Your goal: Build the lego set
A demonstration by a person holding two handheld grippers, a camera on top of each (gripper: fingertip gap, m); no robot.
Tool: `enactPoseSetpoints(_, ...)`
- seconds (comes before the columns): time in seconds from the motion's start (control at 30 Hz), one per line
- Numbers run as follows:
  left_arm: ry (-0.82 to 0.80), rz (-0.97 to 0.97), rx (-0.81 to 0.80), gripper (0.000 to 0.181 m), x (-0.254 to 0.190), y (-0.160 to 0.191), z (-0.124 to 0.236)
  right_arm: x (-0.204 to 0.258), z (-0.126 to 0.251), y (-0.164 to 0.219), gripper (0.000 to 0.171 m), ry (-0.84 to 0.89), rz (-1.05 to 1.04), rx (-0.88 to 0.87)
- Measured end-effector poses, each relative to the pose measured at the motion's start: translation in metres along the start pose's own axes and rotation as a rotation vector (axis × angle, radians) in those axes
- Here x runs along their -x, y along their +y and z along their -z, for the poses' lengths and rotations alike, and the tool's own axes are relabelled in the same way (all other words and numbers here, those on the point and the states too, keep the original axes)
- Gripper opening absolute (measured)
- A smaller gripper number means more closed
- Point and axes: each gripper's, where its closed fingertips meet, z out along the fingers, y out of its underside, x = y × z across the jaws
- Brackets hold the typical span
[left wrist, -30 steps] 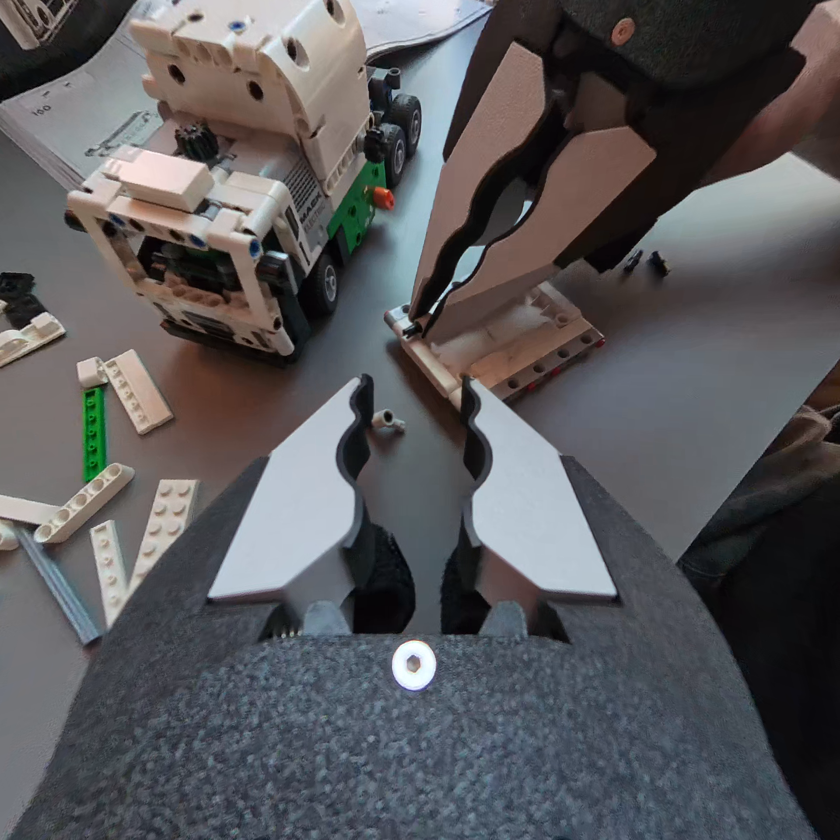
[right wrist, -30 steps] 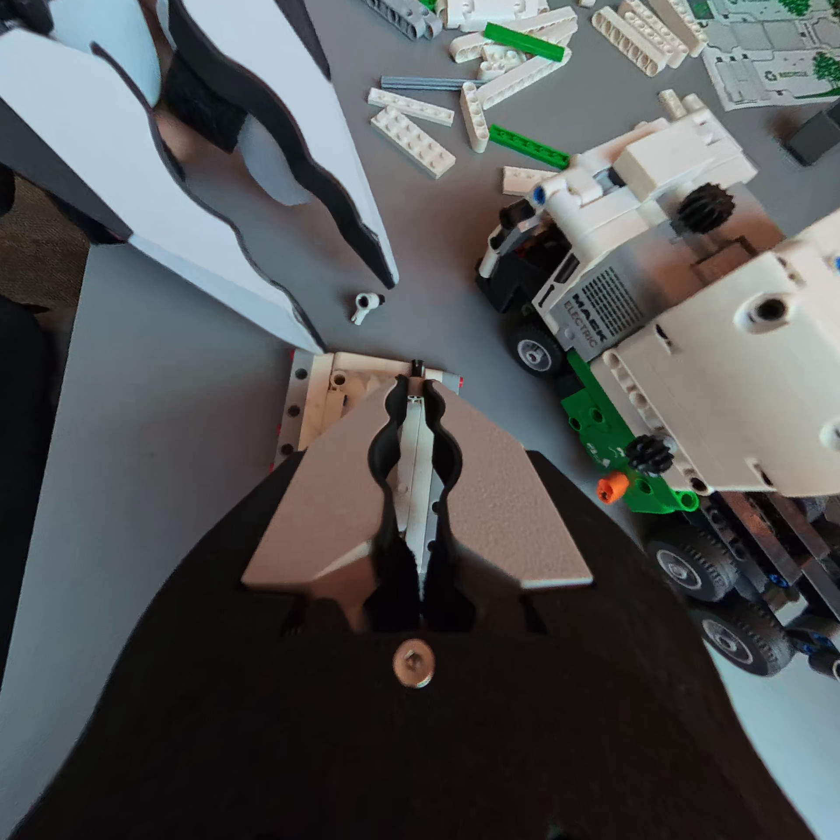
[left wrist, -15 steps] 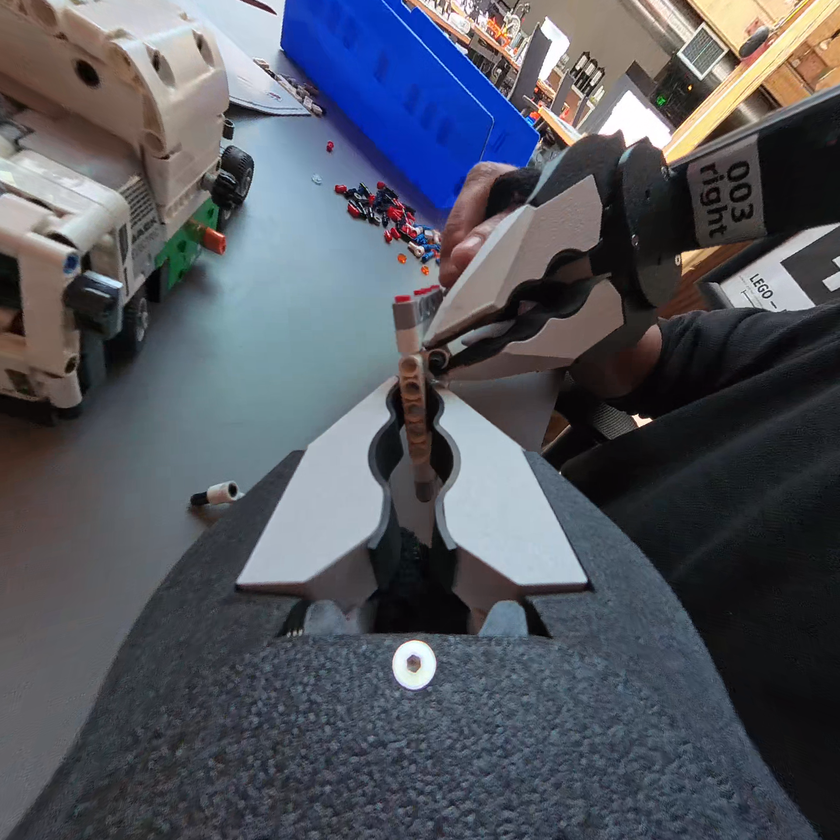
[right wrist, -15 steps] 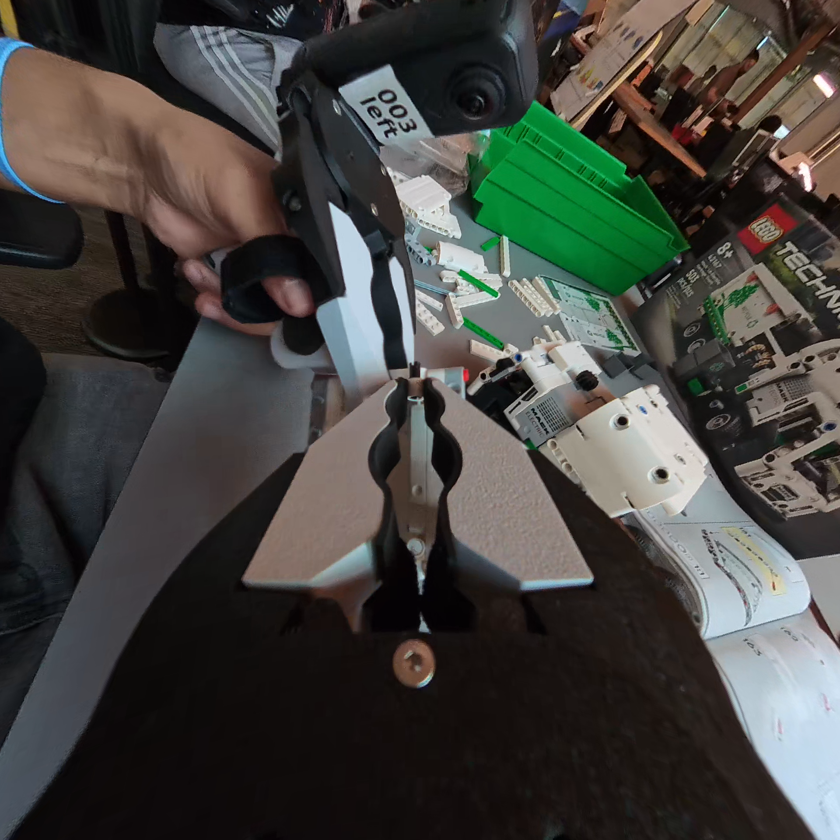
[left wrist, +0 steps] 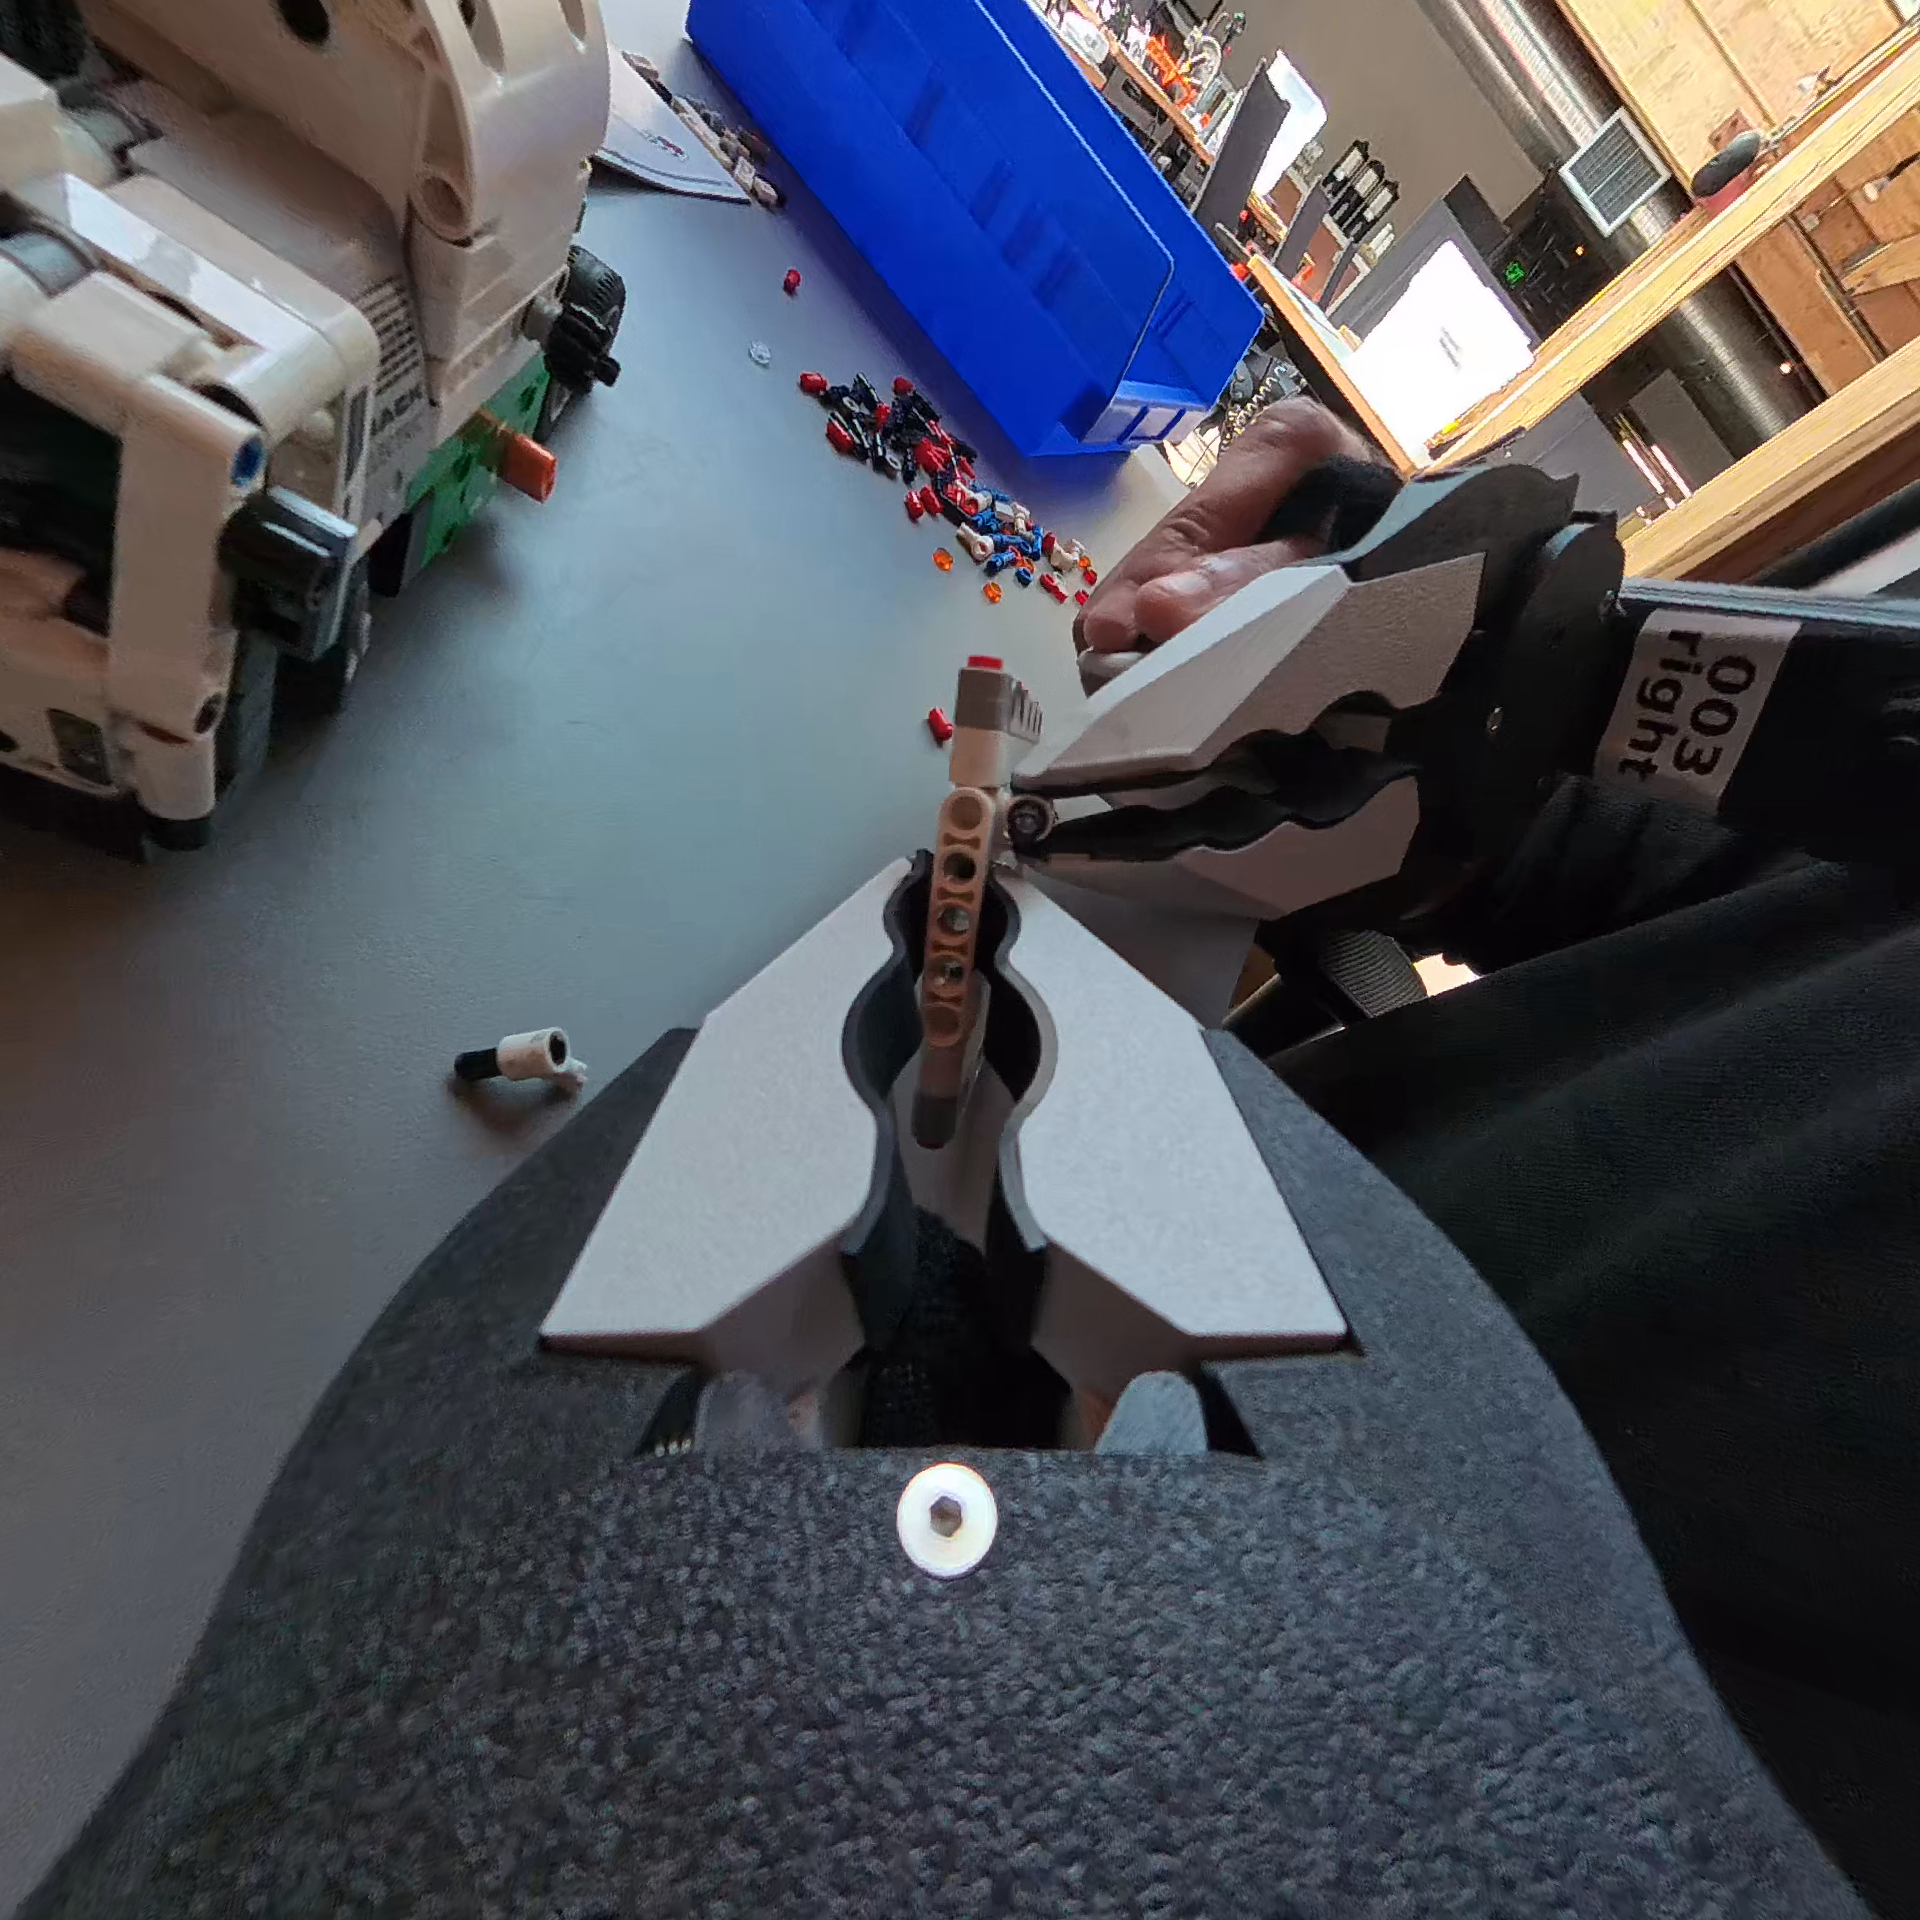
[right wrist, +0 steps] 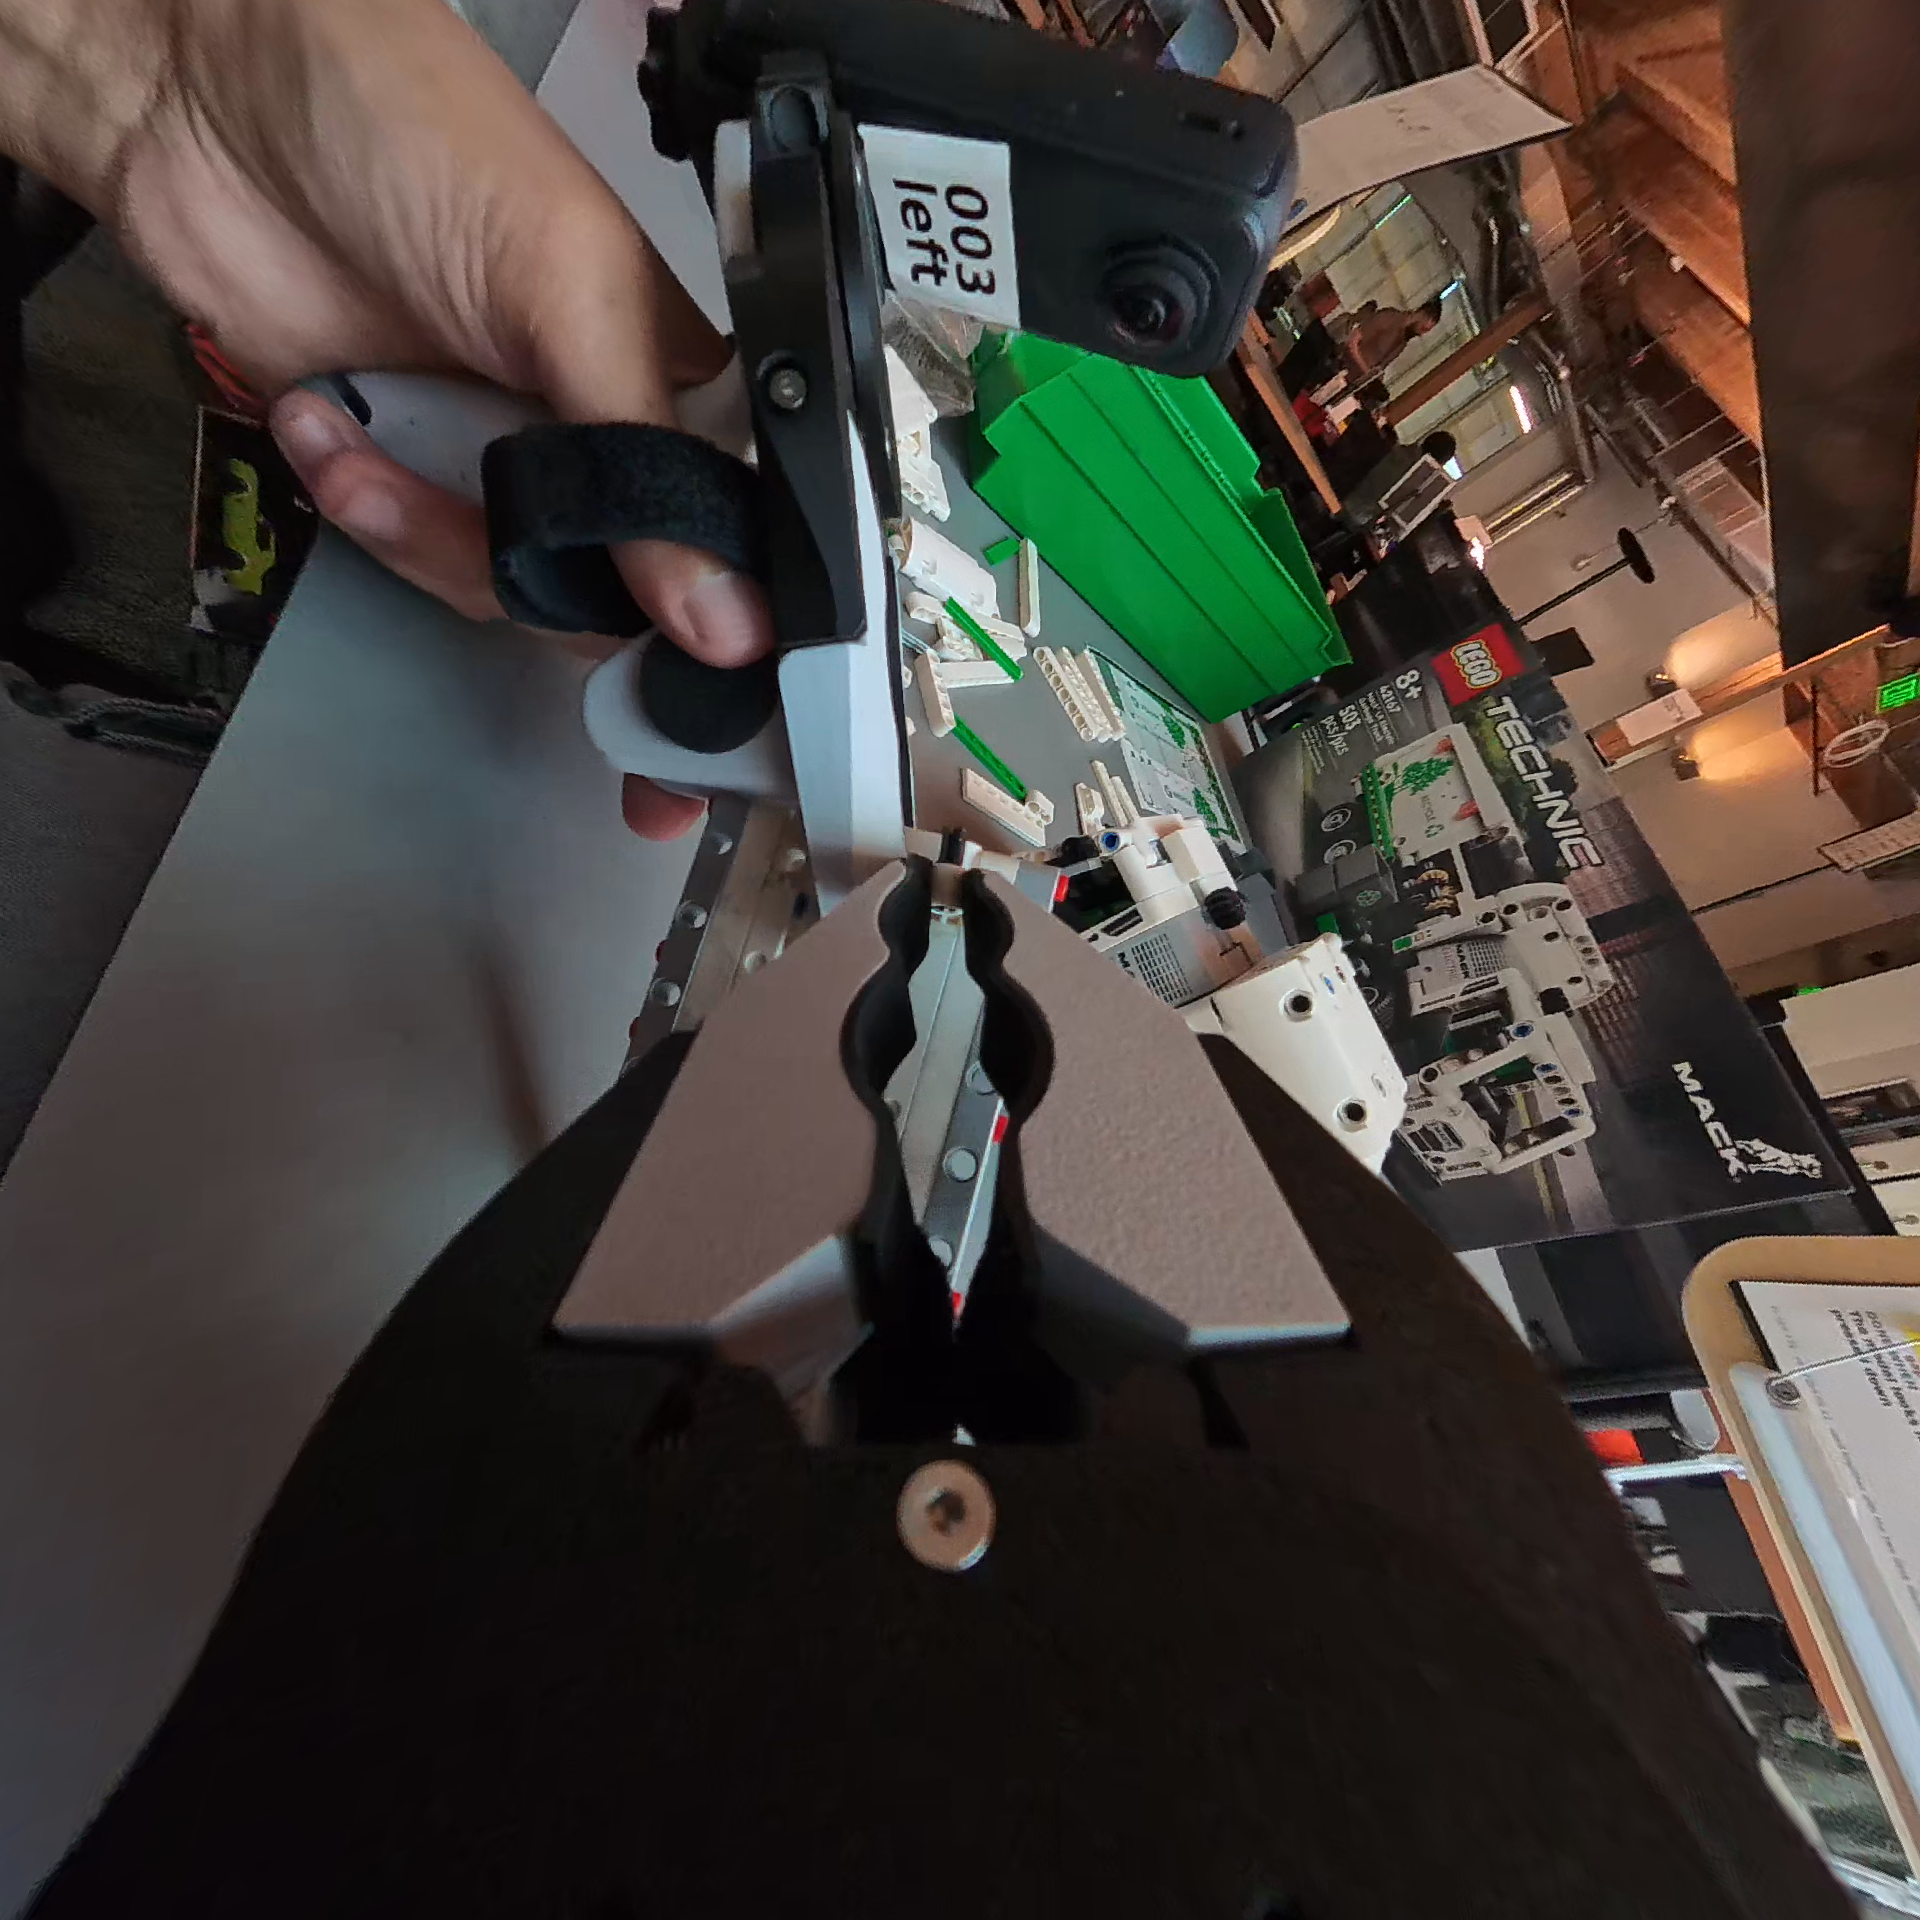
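A flat white-and-grey lego panel [left wrist: 954, 914] with red pins along one edge is held in the air, seen edge-on. My left gripper [left wrist: 961, 883] is shut on it. My right gripper [right wrist: 943, 878] is shut on the same panel [right wrist: 951, 1081] from the other side. In the left wrist view the right gripper [left wrist: 1023, 816] comes in from the right and its tips meet the panel just above my left fingertips. In the right wrist view the left gripper [right wrist: 868, 831] comes down from above. The part-built white and green lego truck [left wrist: 260, 416] stands on the table to the left and also shows in the right wrist view [right wrist: 1247, 977].
A small white-and-black pin [left wrist: 520, 1055] lies on the grey table [left wrist: 623, 727] near my left gripper. A pile of small red, blue and black pins [left wrist: 935, 468] lies by a blue bin [left wrist: 987, 229]. Loose white and green beams [right wrist: 987, 665], a green bin [right wrist: 1143, 520] and the set's box [right wrist: 1507, 935] sit beyond the truck. Left and right tips are no more than a few centimetres apart.
The panel lay flat on the table with only the right gripper on it and the left gripper open. The left gripper has shut on it and both have lifted and tilted it upright.
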Motion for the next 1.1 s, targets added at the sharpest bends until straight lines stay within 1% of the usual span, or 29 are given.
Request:
enactPoseSetpoints(0.07,-0.02,0.012,0.0,0.003,0.004,0.0,0.0,0.0,0.0,-0.001,0.004,0.018,0.021,-0.002)
enactPoseSetpoints(0.1,-0.075,0.052,-0.01,0.003,0.015,-0.001,0.002,0.0,0.004,-0.009,0.004,0.01,0.0,-0.057)
enactPoseSetpoints(0.13,-0.129,0.101,-0.035,0.002,0.029,-0.004,0.009,-0.008,0.014,-0.026,0.004,0.024,-0.072,-0.14)
enactPoseSetpoints(0.17,-0.141,0.096,-0.06,0.002,0.034,-0.009,0.016,-0.016,0.022,-0.034,0.002,0.048,-0.102,-0.173)
enactPoseSetpoints(0.2,-0.128,0.053,-0.05,0.002,0.029,-0.007,0.017,-0.018,0.02,-0.025,0.0,0.062,-0.078,-0.137)
enactPoseSetpoints(0.23,-0.115,0.008,-0.022,0.003,0.02,-0.002,0.012,-0.015,0.015,-0.011,0.0,0.037,-0.083,-0.092)
enactPoseSetpoints(0.27,-0.103,-0.016,-0.009,0.003,0.013,0.001,0.006,-0.017,0.015,-0.009,0.0,0.011,-0.123,-0.09)
enactPoseSetpoints(0.33,-0.091,0.029,-0.006,0.003,0.015,0.001,0.004,-0.025,0.018,-0.01,0.0,-0.012,-0.194,-0.111)
enactPoseSetpoints(0.37,-0.094,0.062,-0.012,0.003,0.018,0.0,0.005,-0.024,0.014,-0.001,0.0,-0.025,-0.209,-0.069)
enactPoseSetpoints(0.4,-0.109,0.068,-0.022,0.002,0.021,-0.001,0.006,-0.027,0.009,0.014,0.0,0.002,-0.209,-0.004)
enactPoseSetpoints(0.47,-0.118,0.059,-0.023,0.002,0.021,-0.002,0.005,-0.025,0.004,0.027,0.0,-0.041,-0.243,0.049)
enactPoseSetpoints(0.63,-0.069,0.073,0.008,0.003,0.017,0.002,0.003,-0.024,0.009,0.037,0.0,-0.084,-0.353,0.077)
enactPoseSetpoints(0.73,-0.058,0.081,0.012,0.002,0.016,0.002,0.003,-0.01,0.03,0.013,0.003,-0.193,-0.494,-0.004)
enactPoseSetpoints(0.83,-0.064,0.072,0.006,0.002,0.016,0.002,0.003,0.035,0.062,-0.027,0.008,-0.415,-0.621,-0.082)
enactPoseSetpoints(0.87,-0.061,0.067,0.008,0.002,0.015,0.002,0.003,0.053,0.071,-0.037,0.01,-0.461,-0.637,-0.083)
enactPoseSetpoints(0.93,-0.048,0.054,0.02,0.002,0.012,0.004,0.002,0.103,0.08,-0.04,0.011,-0.544,-0.64,-0.014)
enactPoseSetpoints(0.97,-0.05,0.051,0.021,0.002,0.012,0.004,0.001,0.134,0.081,-0.035,0.011,-0.595,-0.646,0.055)
enactPoseSetpoints(1.03,-0.041,0.05,0.026,0.002,0.011,0.005,0.001,0.198,0.082,-0.009,0.011,-0.663,-0.654,0.249)
enactPoseSetpoints(1.1,-0.04,0.039,0.026,0.002,0.01,0.005,0.001,0.244,0.086,0.03,0.011,-0.614,-0.585,0.459)
